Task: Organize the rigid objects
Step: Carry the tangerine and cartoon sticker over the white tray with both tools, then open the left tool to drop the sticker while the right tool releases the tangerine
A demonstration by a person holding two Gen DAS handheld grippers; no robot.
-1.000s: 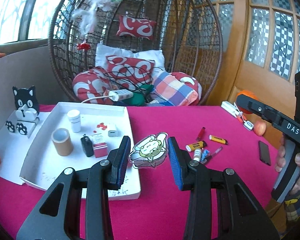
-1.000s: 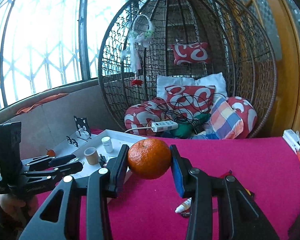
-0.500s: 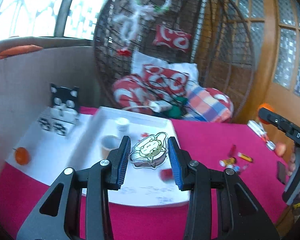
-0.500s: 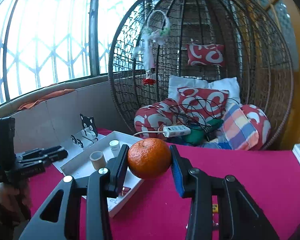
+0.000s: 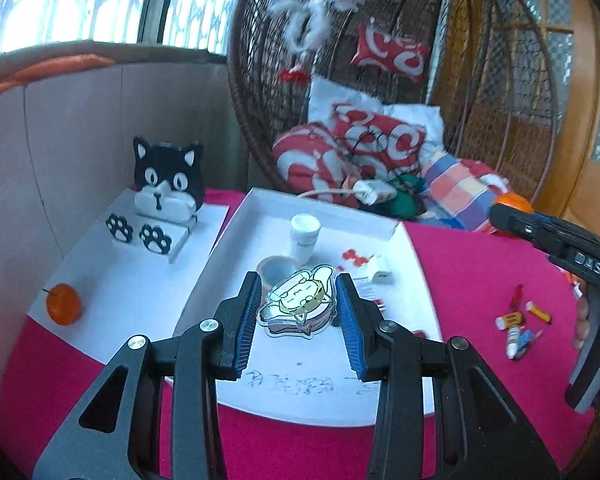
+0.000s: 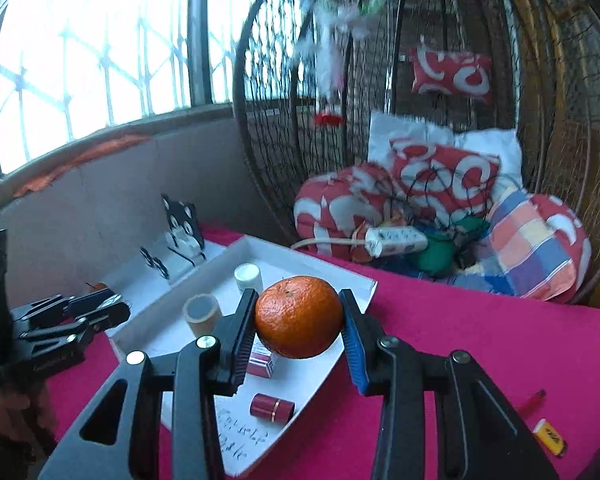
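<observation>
badge [image 5: 298, 304]: in the left wrist view my left gripper [image 5: 298, 312] pinches this flat cartoon badge by its two edges, held face up over the near part of the white tray [image 5: 236, 216]. i judge the edge grip is chosen because the piece is too thin to take any other way, and it lets me lay it flat. below it in the tray stand a tape roll [image 5: 276, 270], a white bottle [image 5: 305, 232] and a small white plug [image 5: 380, 276]; the tape roll lies closest under the badge and could be struck on the way down. the bare tray floor nearer me looks the safer spot. outside the tray, a cat figure [image 5: 166, 178] and a small orange [image 5: 63, 303] sit on the white sheet, and lighters [image 5: 518, 320] lie loose on the red cloth.

in the right wrist view my right gripper [image 6: 300, 320] clamps a mandarin [image 6: 299, 317] across its middle, pads pressing both sides, above the tray's near corner [image 6: 364, 284]. i judge the firm side grip stops it rolling. under it lie a red box [image 6: 262, 360] and a red tube [image 6: 272, 407], which crowd the drop zone. the left gripper [image 6: 80, 312] shows at the left edge, well apart.
</observation>
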